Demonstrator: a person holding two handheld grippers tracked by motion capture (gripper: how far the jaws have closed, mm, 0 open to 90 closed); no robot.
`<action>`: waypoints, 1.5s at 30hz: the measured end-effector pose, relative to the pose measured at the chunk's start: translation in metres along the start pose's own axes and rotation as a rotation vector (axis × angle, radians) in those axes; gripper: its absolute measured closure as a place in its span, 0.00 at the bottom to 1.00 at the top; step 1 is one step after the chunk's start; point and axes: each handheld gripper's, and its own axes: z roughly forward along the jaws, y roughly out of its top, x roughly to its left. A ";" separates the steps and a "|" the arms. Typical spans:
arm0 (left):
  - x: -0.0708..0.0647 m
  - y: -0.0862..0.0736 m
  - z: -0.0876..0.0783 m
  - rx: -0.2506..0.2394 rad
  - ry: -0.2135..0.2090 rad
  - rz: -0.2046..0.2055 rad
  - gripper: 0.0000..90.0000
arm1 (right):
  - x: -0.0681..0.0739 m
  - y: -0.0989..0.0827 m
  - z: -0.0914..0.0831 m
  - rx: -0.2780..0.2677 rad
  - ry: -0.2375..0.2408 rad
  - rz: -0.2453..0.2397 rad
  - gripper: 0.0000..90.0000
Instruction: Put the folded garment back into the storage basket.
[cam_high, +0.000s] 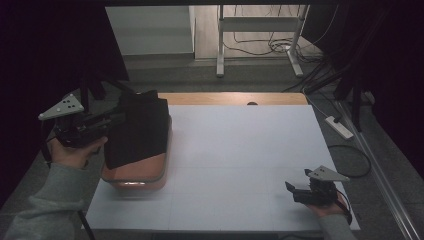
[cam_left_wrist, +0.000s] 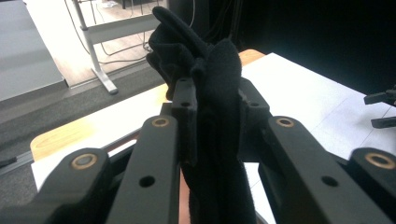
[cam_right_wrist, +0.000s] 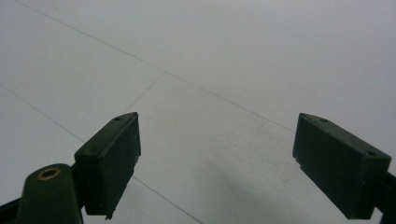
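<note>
A black cloth (cam_high: 137, 130) hangs over an orange-brown tub (cam_high: 145, 174) at the table's left side. My left gripper (cam_high: 117, 118) holds the cloth's left edge above the tub. In the left gripper view the black cloth (cam_left_wrist: 219, 107) is pinched between the two jaws, and my left gripper (cam_left_wrist: 215, 100) is shut on it, with a bunch of cloth sticking up beyond the tips. My right gripper (cam_high: 296, 191) rests low near the table's front right corner. In the right gripper view my right gripper (cam_right_wrist: 233, 163) stands open, jaws wide apart over the bare white surface.
The white table top (cam_high: 240, 150) stretches between the two hands. A wooden strip (cam_high: 235, 98) runs along its far edge. Beyond it stand a white metal frame (cam_high: 260, 30) and cables on the floor. A power strip (cam_high: 340, 127) lies on the floor to the right.
</note>
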 end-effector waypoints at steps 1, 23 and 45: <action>0.001 -0.001 -0.001 0.000 0.001 -0.002 0.82 | 0.000 0.000 0.000 -0.001 0.001 0.000 0.18; 0.007 -0.022 0.001 0.043 0.009 -0.020 0.82 | 0.000 0.000 0.001 0.002 -0.003 -0.003 0.18; 0.024 -0.061 0.041 0.175 -0.011 -0.076 0.82 | 0.001 0.000 0.002 0.009 -0.003 -0.008 0.18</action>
